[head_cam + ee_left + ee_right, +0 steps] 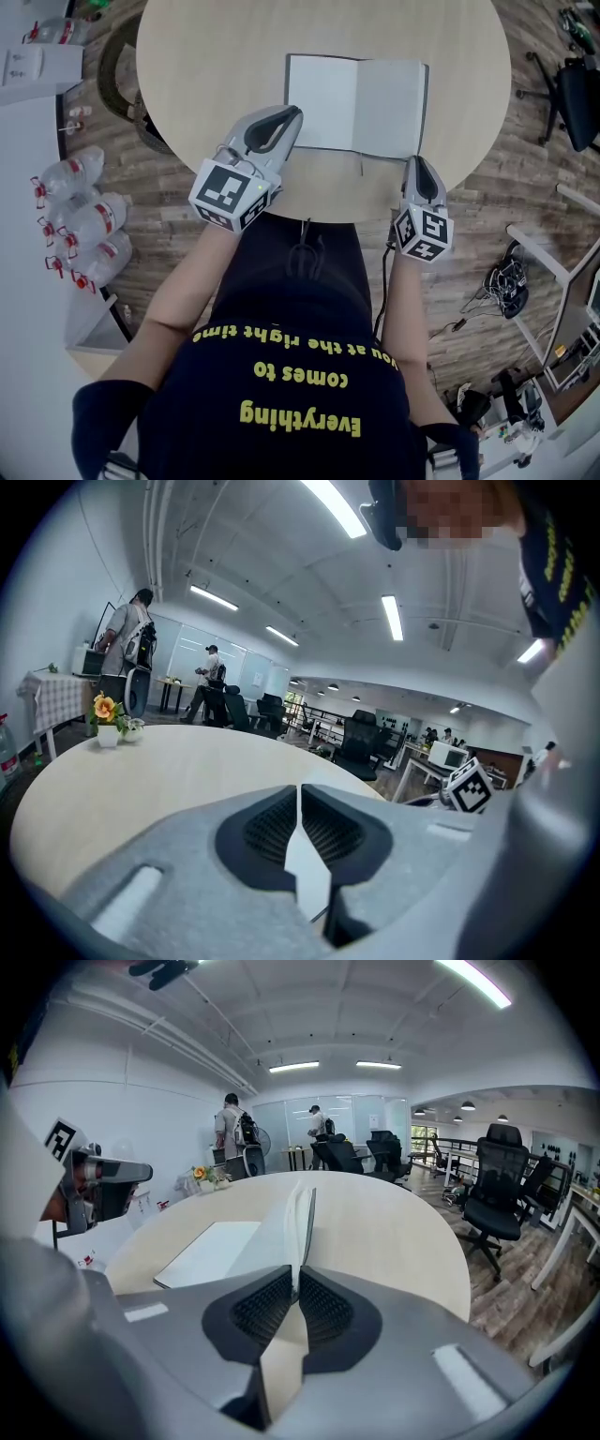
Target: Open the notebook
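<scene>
Right gripper jaws closed, pinching the near right edge of the notebook. That leaf stands up between the pads. Notebook lies open, blank pages, on round table. Left gripper jaws closed at the notebook's near left corner, possibly on a page, unclear. Shirt text, yellow: "Everything comes to you at the right time".

Notebook lies on worktop, toward its 6 o'clock edge. Left gripper sits at the notebook's 8 o'clock edge. Right gripper sits at its 5 o'clock corner, fingers on that edge. Bottles on floor at worktop's 8 o'clock, chair at 3 o'clock.
</scene>
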`<state>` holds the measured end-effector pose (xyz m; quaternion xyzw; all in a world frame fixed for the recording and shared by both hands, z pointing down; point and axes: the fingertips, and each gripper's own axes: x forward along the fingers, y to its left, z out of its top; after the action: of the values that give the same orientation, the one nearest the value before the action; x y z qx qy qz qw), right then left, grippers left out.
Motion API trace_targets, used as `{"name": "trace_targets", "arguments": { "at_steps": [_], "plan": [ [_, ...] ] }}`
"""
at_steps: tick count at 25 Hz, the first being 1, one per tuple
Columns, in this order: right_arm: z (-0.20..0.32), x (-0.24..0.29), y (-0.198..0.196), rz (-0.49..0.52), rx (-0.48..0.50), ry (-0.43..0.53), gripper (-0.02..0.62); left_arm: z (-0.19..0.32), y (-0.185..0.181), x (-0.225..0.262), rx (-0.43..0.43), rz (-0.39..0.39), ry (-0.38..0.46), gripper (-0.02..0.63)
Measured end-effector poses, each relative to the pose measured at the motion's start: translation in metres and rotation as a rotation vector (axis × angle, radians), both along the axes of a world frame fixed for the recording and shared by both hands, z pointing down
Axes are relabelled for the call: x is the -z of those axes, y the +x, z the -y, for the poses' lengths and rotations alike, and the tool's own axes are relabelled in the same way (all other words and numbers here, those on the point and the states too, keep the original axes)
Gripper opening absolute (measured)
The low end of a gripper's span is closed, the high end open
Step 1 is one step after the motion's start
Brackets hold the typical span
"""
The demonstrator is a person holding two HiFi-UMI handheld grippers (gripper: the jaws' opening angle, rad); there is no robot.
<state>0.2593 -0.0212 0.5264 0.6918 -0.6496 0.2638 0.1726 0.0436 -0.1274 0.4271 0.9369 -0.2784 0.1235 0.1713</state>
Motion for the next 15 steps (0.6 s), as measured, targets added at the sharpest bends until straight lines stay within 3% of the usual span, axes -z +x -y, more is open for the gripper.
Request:
{"name": "trace_targets", "arguments": {
  "at_steps": [15],
  "plan": [
    [-0.001, -0.046, 0.019, -0.012, -0.036, -0.108, 0.043, 0.009, -0.002, -0.01, 0.022, 0.026, -0.008, 0.014]
  ]
}}
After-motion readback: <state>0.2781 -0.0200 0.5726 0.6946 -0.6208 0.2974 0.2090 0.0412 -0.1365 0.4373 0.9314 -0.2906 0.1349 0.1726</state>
